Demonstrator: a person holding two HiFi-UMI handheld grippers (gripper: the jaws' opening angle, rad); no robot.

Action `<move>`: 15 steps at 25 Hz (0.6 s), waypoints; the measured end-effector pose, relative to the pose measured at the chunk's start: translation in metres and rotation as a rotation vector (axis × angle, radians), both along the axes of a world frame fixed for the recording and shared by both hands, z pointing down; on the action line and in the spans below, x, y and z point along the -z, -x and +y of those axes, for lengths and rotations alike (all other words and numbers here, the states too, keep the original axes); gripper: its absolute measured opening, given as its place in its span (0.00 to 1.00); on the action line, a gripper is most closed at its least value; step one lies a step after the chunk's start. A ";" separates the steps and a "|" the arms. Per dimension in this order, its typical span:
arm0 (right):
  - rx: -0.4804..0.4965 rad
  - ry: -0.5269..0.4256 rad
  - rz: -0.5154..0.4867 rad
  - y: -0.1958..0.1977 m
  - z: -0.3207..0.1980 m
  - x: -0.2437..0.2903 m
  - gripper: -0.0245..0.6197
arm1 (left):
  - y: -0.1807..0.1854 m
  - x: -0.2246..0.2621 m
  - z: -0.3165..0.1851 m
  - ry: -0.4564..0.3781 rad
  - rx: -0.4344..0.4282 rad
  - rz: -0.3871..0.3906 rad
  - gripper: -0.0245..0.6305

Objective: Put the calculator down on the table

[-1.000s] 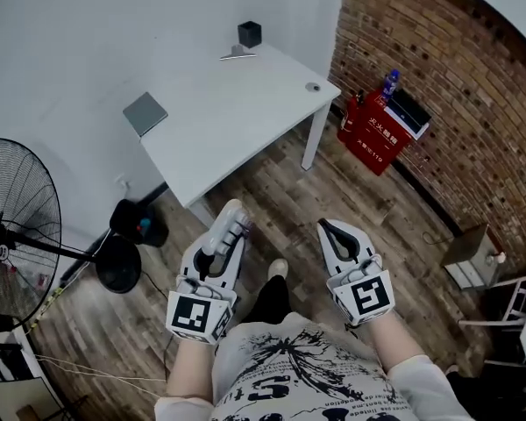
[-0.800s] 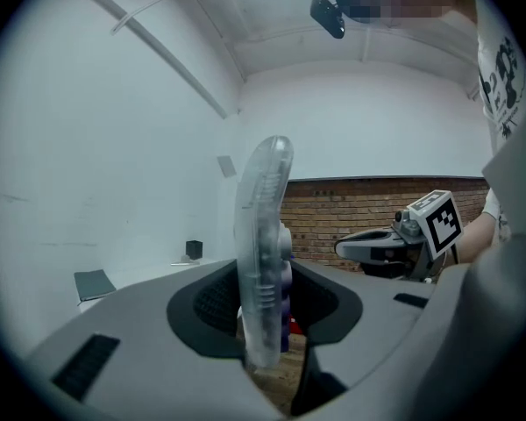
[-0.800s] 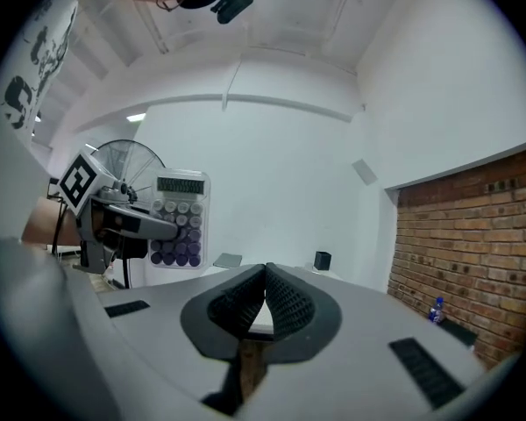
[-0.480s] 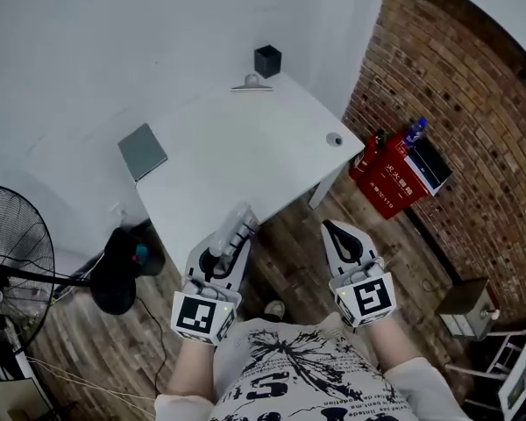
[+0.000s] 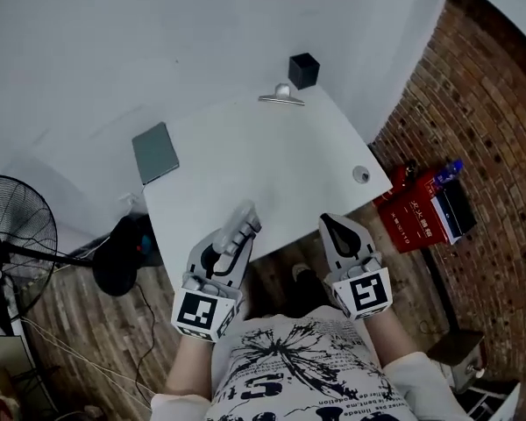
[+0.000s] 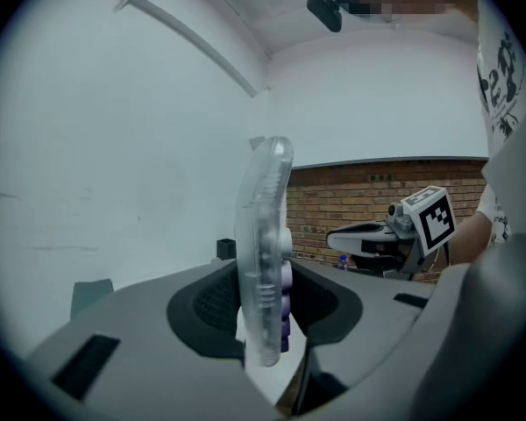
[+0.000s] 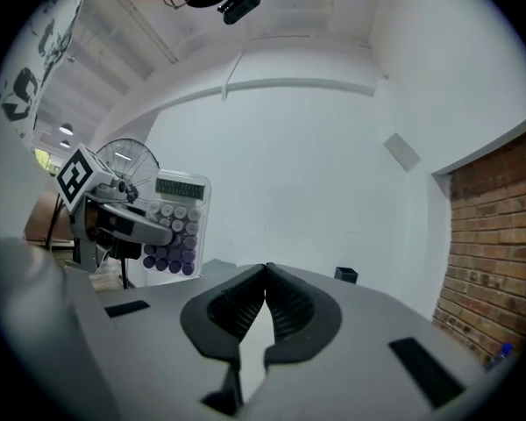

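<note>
White table (image 5: 280, 160) beside brick wall (image 5: 486, 95); left gripper (image 5: 223, 254) clamps the calculator (image 5: 244, 220), right gripper (image 5: 337, 226) closed empty

The calculator (image 7: 177, 226) keys' print is unreadably small.

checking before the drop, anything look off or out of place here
Nothing spilled or broken. The calculator is held on edge in the left claw, over the near edge of the table. A small round thing sits close to the table's right corner.
</note>
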State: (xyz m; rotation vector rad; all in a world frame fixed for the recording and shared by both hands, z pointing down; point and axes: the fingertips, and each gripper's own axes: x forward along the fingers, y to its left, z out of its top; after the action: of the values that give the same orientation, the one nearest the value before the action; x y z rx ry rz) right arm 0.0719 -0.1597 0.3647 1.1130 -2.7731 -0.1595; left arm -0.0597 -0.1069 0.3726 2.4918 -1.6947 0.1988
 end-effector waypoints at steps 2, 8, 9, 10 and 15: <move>0.059 0.012 0.014 0.005 -0.030 -0.001 0.06 | 0.000 -0.001 -0.021 0.011 0.053 -0.003 0.25; 0.206 0.022 0.004 0.020 -0.112 -0.002 0.06 | -0.006 -0.018 -0.085 0.079 0.148 0.004 0.26; 0.229 0.013 -0.005 0.023 -0.123 -0.004 0.06 | -0.006 -0.025 -0.095 0.096 0.160 0.007 0.26; 0.251 0.007 -0.014 0.026 -0.133 -0.006 0.06 | -0.006 -0.032 -0.105 0.113 0.172 0.011 0.25; 0.330 0.043 -0.004 0.038 -0.175 -0.032 0.06 | -0.001 -0.078 -0.142 0.186 0.234 0.025 0.25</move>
State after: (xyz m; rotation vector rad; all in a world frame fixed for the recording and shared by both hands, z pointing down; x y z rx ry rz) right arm 0.0340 -0.3347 0.3969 0.6383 -2.9278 -0.1335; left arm -0.0587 -0.2491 0.4507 2.1374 -1.8460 0.2863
